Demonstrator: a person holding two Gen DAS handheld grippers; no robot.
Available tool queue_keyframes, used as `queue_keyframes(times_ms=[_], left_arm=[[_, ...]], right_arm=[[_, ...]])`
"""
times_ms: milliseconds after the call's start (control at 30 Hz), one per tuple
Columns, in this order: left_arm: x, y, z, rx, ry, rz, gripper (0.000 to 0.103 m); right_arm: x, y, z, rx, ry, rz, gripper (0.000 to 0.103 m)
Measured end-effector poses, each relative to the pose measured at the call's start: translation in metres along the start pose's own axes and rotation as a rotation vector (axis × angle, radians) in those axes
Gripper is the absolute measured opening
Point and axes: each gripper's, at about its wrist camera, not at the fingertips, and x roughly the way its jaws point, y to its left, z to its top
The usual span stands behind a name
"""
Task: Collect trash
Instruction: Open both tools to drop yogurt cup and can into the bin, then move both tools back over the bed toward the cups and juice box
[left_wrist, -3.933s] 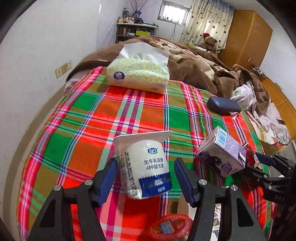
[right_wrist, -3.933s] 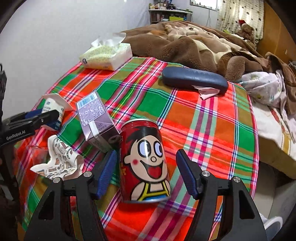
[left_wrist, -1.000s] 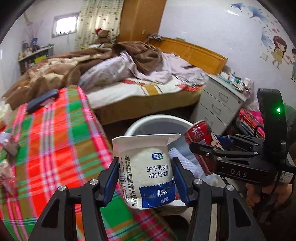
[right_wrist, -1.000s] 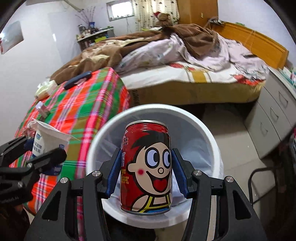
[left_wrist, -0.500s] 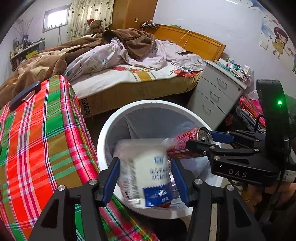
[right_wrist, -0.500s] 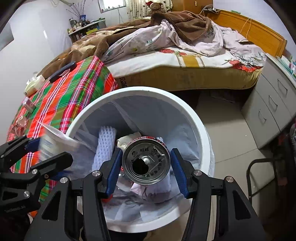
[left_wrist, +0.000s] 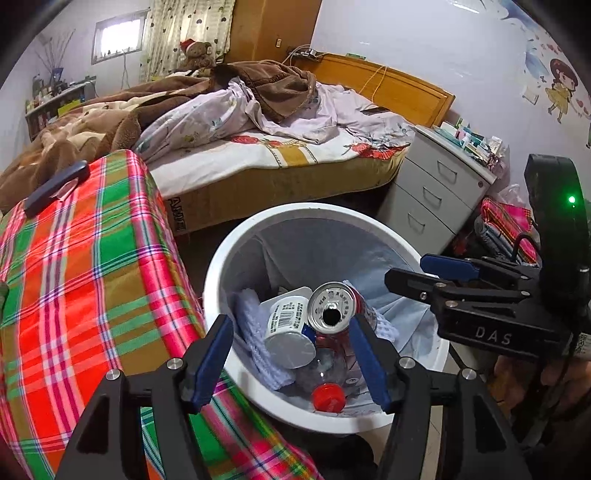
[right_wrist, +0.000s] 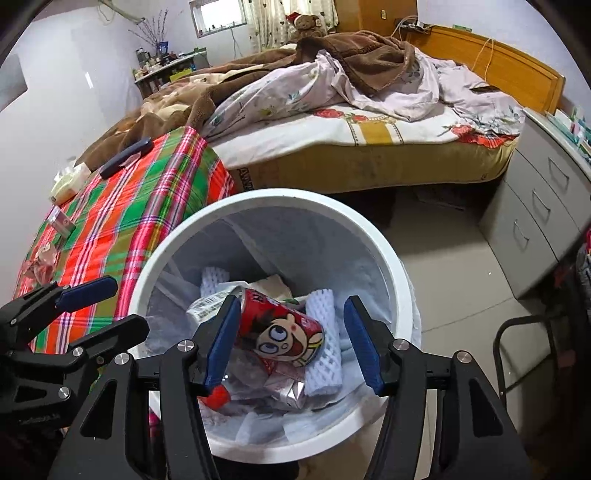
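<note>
Both the left gripper (left_wrist: 291, 354) and right gripper (right_wrist: 291, 345) are hanging released, jaws just opening, nothing between them; the red can (right_wrist: 282, 328) and yogurt cup (left_wrist: 288, 325) are lying in the white bin (right_wrist: 384, 251); next, returning to the plaid table (right_wrist: 147, 206) edge for remaining scraps

A plaid cloth (left_wrist: 85, 266) covered the tabletop, with a dark blue case (left_wrist: 55, 186) lying on it. Behind stood an unmade bed (left_wrist: 258, 147) with a brown blanket (left_wrist: 273, 85). A grey drawer unit (left_wrist: 432, 188) stood beside the bed.
</note>
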Motion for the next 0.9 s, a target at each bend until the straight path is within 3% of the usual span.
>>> queue_keyframes(times_ms=[900], left_arm=[[-0.111, 0.068, -0.032, -0.065, -0.171, 0.143, 0.065]], right_arm=[[-0.028, 0.080, 0.003, -0.081, -0.116, 0.117, 0.060]])
